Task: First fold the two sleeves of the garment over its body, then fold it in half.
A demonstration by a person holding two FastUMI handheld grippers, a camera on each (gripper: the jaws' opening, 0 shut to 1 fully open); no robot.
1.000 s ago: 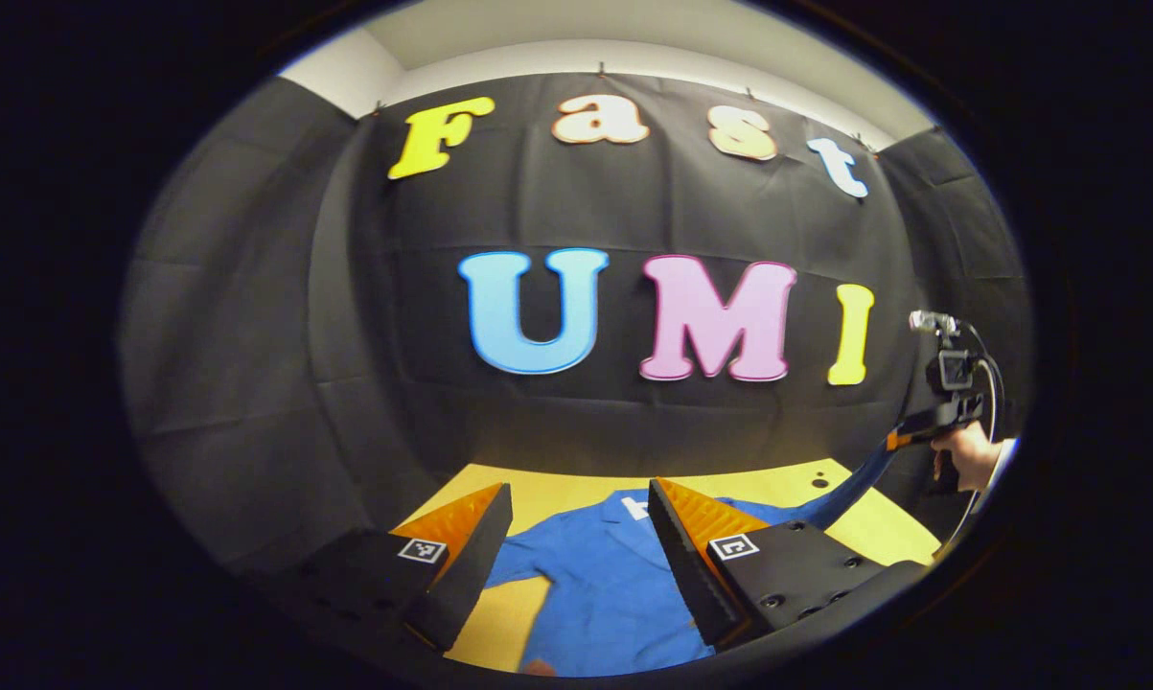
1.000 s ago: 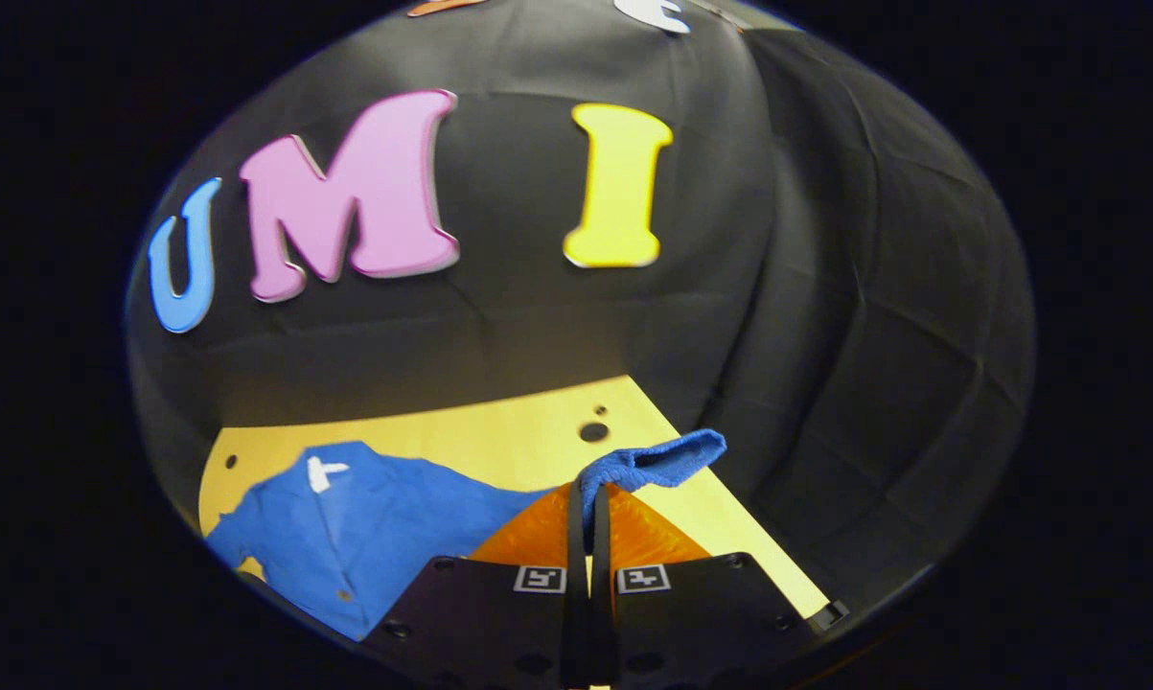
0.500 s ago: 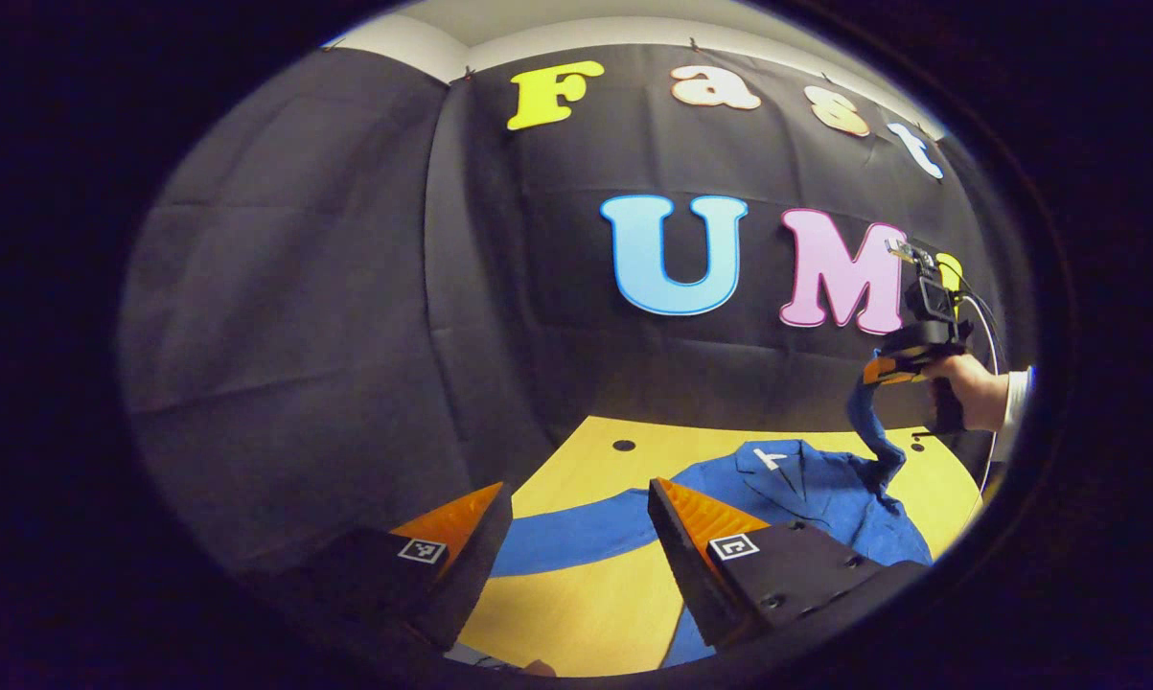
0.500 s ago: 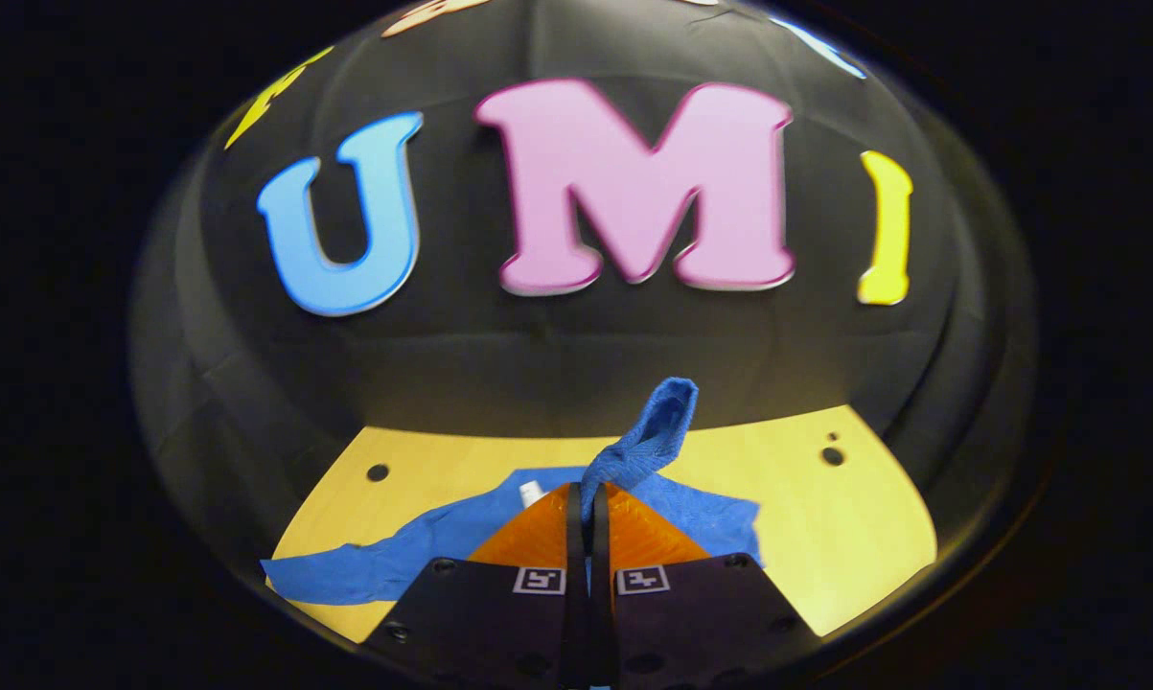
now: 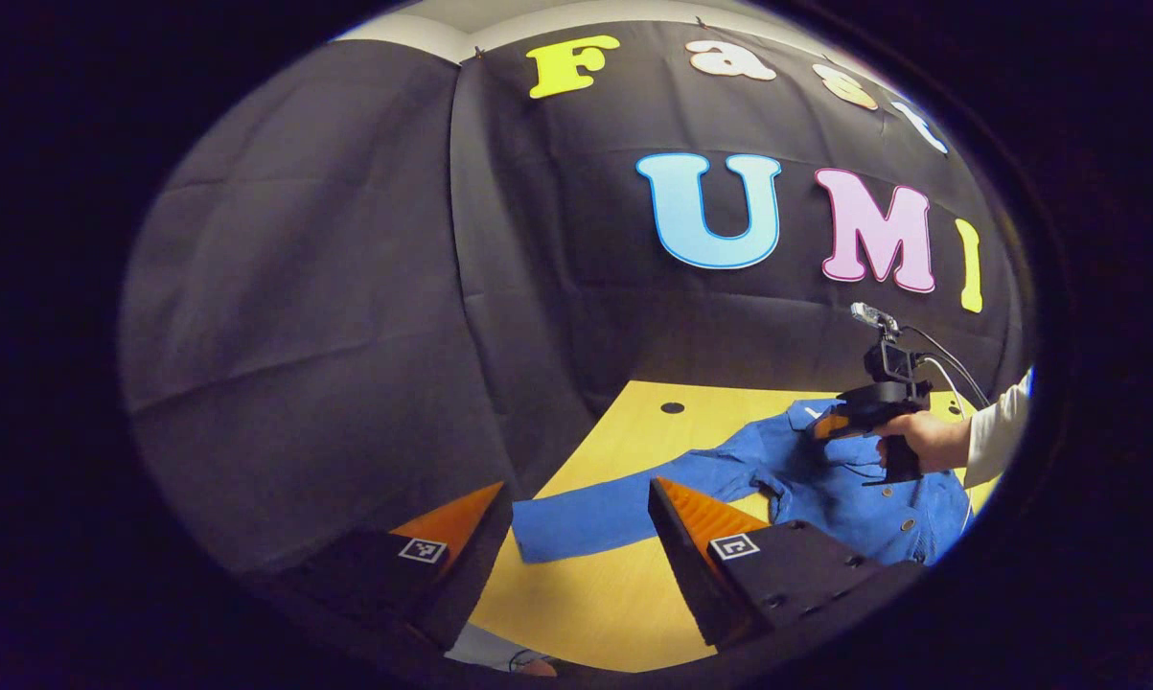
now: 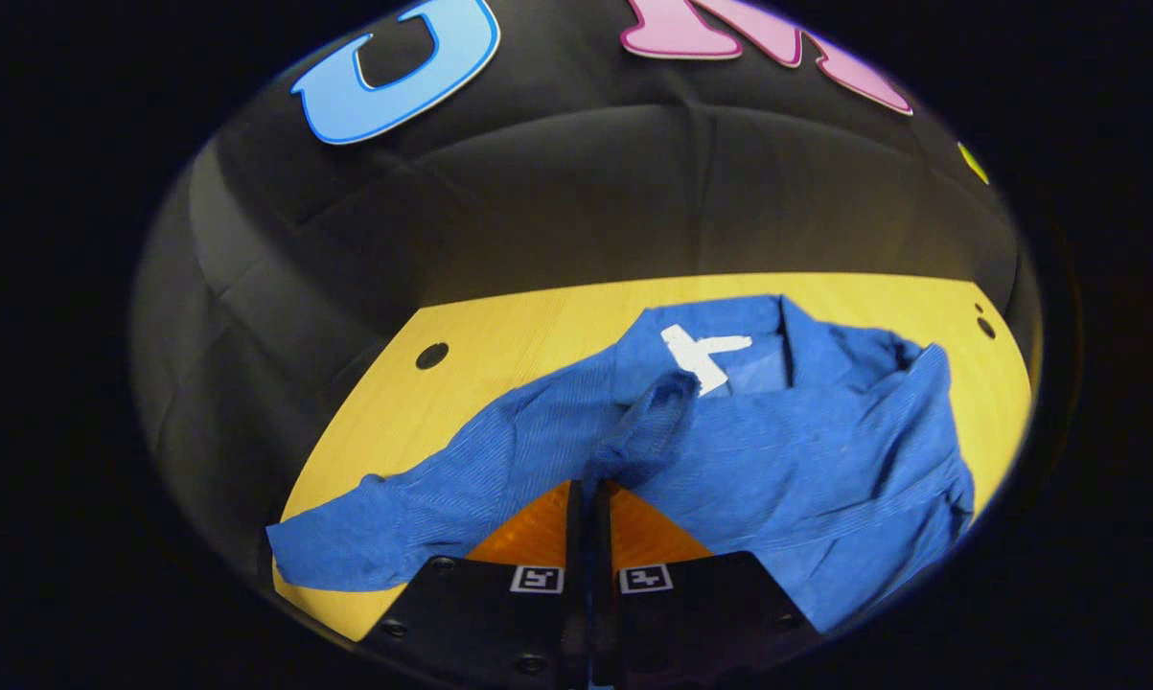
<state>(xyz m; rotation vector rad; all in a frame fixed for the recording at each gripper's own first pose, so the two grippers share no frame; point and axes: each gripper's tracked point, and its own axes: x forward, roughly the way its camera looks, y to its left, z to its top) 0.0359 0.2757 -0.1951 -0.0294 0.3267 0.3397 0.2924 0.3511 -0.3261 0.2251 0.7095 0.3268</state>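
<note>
We see a blue shirt (image 6: 777, 450) lying on the yellow desk (image 6: 499, 355), collar toward the booth wall, with a white tag (image 6: 703, 352) showing inside the neck.

In the right gripper view, the right gripper (image 6: 590, 489) has its two fingers pressed together with almost no gap, and a bunched end of the shirt's sleeve (image 6: 648, 422) comes up from between them. The sleeve end lies over the shirt's chest, just below the collar, so we take the gripper to be clenched on that sleeve, held low over the garment's body. The right shoulder area of the shirt is rumpled near the desk's far right side.

In the left gripper view, the left gripper (image 5: 576, 517) has its fingers spread wide apart with nothing between them; it hangs above the near part of the desk. Past its fingers, the shirt's other sleeve (image 5: 614, 498) lies stretched out flat on the desk, its cuff pointing away from the body. Farther off in the same view, a hand (image 5: 921, 443) in a white sleeve holds the right gripper (image 5: 830, 425) right over the shirt (image 5: 873, 498), with a cable running from the top of the tool.
</note>
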